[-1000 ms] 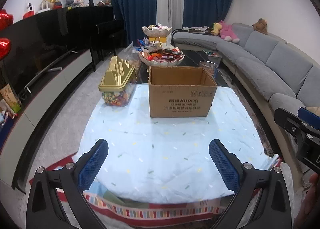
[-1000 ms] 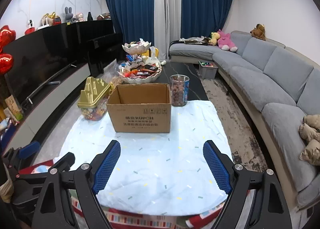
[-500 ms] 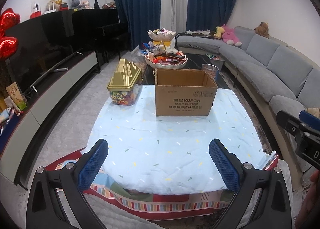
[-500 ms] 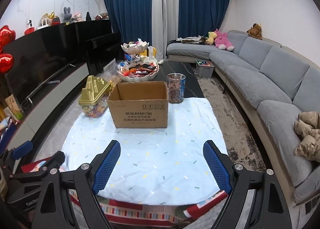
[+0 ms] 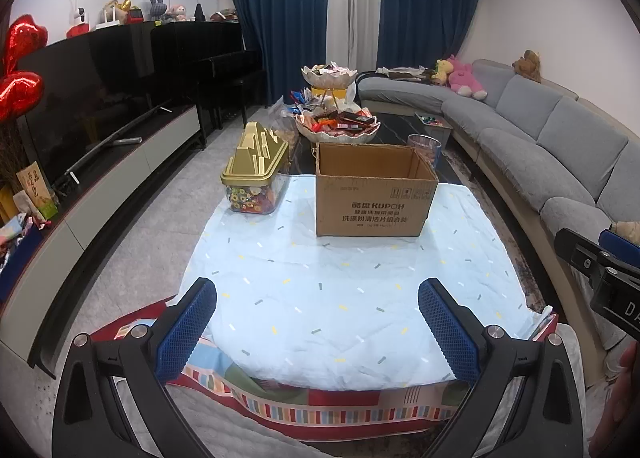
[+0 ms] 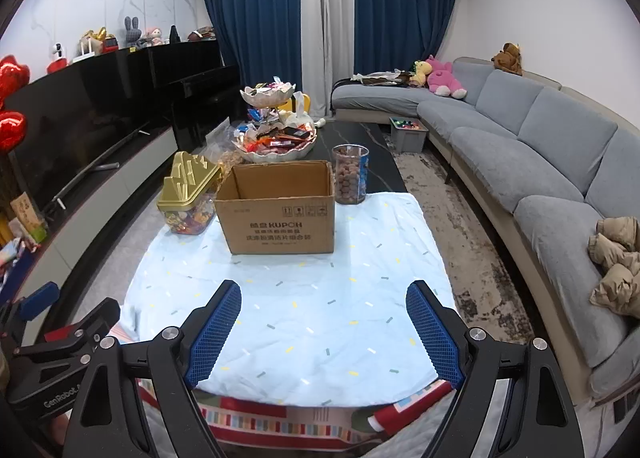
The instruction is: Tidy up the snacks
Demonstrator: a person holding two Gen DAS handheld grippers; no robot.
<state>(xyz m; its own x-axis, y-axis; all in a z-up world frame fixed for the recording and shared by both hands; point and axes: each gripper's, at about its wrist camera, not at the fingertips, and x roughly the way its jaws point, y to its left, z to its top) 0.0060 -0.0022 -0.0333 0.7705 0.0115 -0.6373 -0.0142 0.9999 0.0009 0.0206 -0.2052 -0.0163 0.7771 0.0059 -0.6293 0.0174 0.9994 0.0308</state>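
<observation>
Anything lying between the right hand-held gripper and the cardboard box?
Nothing: only bare blue tablecloth lies between the open right hand-held gripper and the cardboard box, as the right wrist view shows.

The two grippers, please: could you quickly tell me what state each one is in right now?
Left gripper: open, holding nothing, above the light blue cloth.
Right gripper: open, holding nothing.

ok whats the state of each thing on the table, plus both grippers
cardboard box: upright, flaps open, inside hidden
gold-lidded candy container: lid on, candy inside
clear jar: upright, nearly full of round snacks
tiered snack bowl: heaped with wrapped snacks
left gripper: jaws open, empty
right gripper: jaws open, empty
</observation>
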